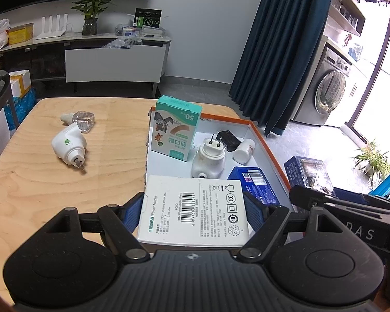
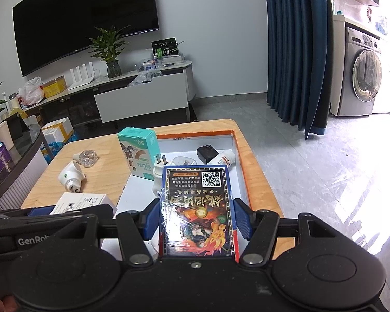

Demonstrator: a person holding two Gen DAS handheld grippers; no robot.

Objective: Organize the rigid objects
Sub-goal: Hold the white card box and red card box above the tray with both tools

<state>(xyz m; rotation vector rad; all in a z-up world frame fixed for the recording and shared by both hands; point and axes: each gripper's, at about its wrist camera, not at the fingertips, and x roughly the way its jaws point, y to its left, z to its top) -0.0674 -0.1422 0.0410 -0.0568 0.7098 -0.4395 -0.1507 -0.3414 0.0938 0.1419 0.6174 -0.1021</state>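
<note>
My left gripper (image 1: 195, 205) is shut on a white power adapter box (image 1: 195, 215), held over the near end of an orange-rimmed tray (image 1: 269, 144). My right gripper (image 2: 197, 215) is shut on a blue printed box in plastic wrap (image 2: 197, 208), held above the same tray (image 2: 238, 153). In the tray are an upright teal plaster box (image 1: 175, 132), a white plug unit (image 1: 208, 161), a black adapter (image 1: 228, 139), a white bottle (image 1: 244, 150) and a blue box (image 1: 254, 184). Left of the tray lie a white plug-in with a green dot (image 1: 69, 148) and a clear refill bottle (image 1: 82, 121).
The wooden table (image 1: 52, 195) has bare board at its left and front. Beyond it stand a TV cabinet (image 2: 143, 98) with an open white drawer, a dark blue curtain (image 2: 296, 52) and a washing machine (image 2: 361, 80). Grey floor lies to the right.
</note>
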